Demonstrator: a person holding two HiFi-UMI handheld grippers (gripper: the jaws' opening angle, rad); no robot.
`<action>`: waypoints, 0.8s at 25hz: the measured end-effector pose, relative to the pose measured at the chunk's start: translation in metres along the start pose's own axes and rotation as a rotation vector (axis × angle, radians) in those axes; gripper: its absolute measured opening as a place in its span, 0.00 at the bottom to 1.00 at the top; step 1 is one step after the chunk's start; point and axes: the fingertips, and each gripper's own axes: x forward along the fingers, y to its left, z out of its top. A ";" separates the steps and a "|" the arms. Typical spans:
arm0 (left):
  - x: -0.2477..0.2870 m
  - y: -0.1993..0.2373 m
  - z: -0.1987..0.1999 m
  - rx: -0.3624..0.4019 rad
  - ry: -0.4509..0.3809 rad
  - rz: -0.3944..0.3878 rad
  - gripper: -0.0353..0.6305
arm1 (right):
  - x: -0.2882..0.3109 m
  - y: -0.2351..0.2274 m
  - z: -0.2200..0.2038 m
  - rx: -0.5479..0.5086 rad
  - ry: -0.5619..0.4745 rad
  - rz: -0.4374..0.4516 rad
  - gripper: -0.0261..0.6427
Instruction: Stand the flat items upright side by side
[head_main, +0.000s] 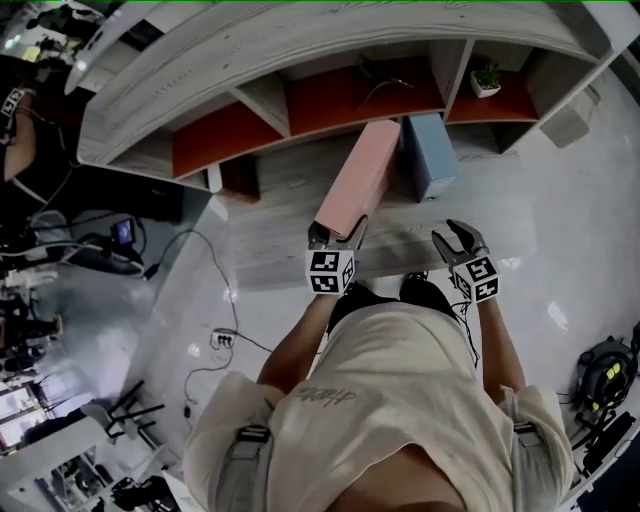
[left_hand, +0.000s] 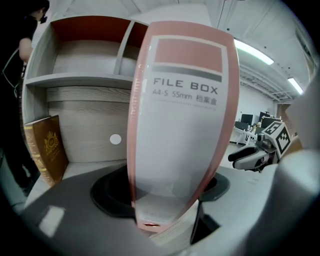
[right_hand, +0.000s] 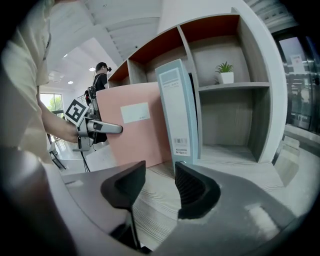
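A pink file box (head_main: 357, 178) is tilted over the wooden counter, with my left gripper (head_main: 337, 238) shut on its near end. In the left gripper view its labelled spine (left_hand: 180, 125) fills the space between the jaws. A blue file box (head_main: 430, 155) stands upright on the counter just right of the pink one, against the shelf unit. My right gripper (head_main: 458, 240) hovers near the counter's front edge, open, with nothing between its pads. In the right gripper view the blue file box (right_hand: 179, 112) stands just beyond the jaws, and the pink file box (right_hand: 135, 130) is to its left.
A shelf unit (head_main: 300, 60) with red-backed compartments rises behind the counter (head_main: 270, 245). A small potted plant (right_hand: 226, 74) sits in a right compartment. A brown book (left_hand: 47, 147) leans at the counter's left end. Cables (head_main: 215, 335) lie on the floor to the left.
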 end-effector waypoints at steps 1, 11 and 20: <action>0.003 -0.003 0.001 0.008 0.004 0.012 0.57 | -0.001 -0.006 0.000 -0.005 -0.001 0.002 0.32; 0.027 -0.032 0.007 -0.001 0.033 0.136 0.56 | -0.016 -0.053 -0.009 -0.054 -0.006 0.032 0.12; 0.053 -0.038 0.015 -0.067 0.082 0.205 0.56 | -0.019 -0.089 -0.023 -0.017 -0.003 0.008 0.04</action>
